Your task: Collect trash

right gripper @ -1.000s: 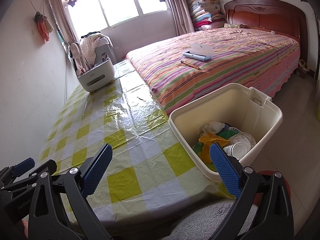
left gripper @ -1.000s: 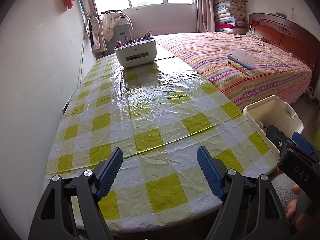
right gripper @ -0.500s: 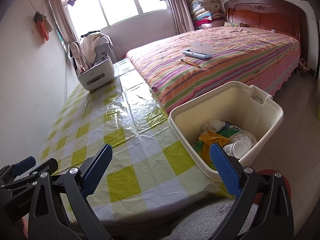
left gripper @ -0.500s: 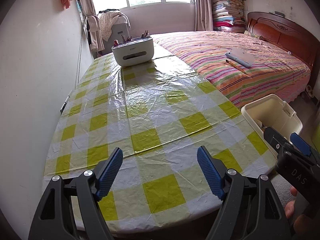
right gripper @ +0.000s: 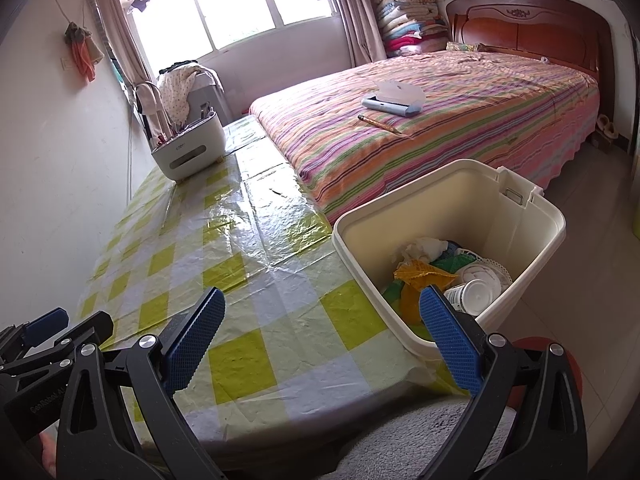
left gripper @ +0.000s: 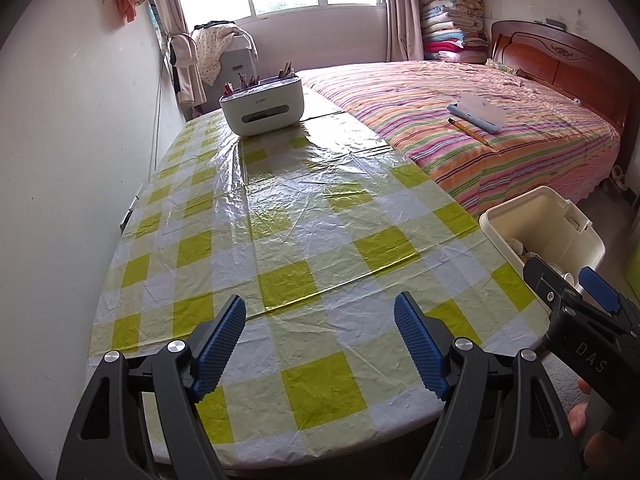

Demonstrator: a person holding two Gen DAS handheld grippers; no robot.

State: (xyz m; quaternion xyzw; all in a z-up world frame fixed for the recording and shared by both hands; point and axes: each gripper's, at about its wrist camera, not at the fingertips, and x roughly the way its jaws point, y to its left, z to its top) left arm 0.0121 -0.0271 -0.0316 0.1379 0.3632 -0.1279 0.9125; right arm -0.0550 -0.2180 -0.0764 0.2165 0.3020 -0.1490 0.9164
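**Trash in the bin, both grippers empty**

Nearest me, the left gripper (left gripper: 320,340) and the right gripper (right gripper: 320,336) hang over the table (left gripper: 304,224) edge, jaws spread wide, nothing between them. Just beside the table's corner stands the cream bin (right gripper: 532,216), with the trash (right gripper: 436,272) of wrappers, cups and tissue inside. Farther off sits a white organizer (left gripper: 262,106). I'd worry a careless reach could knock the bin over, or take the pencil (right gripper: 378,123) on the bed (right gripper: 460,120) for rubbish.

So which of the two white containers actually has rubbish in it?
The open cream bin beside the table's right edge; crumpled paper and cups lie inside. The white box at the table's far end holds upright pens.
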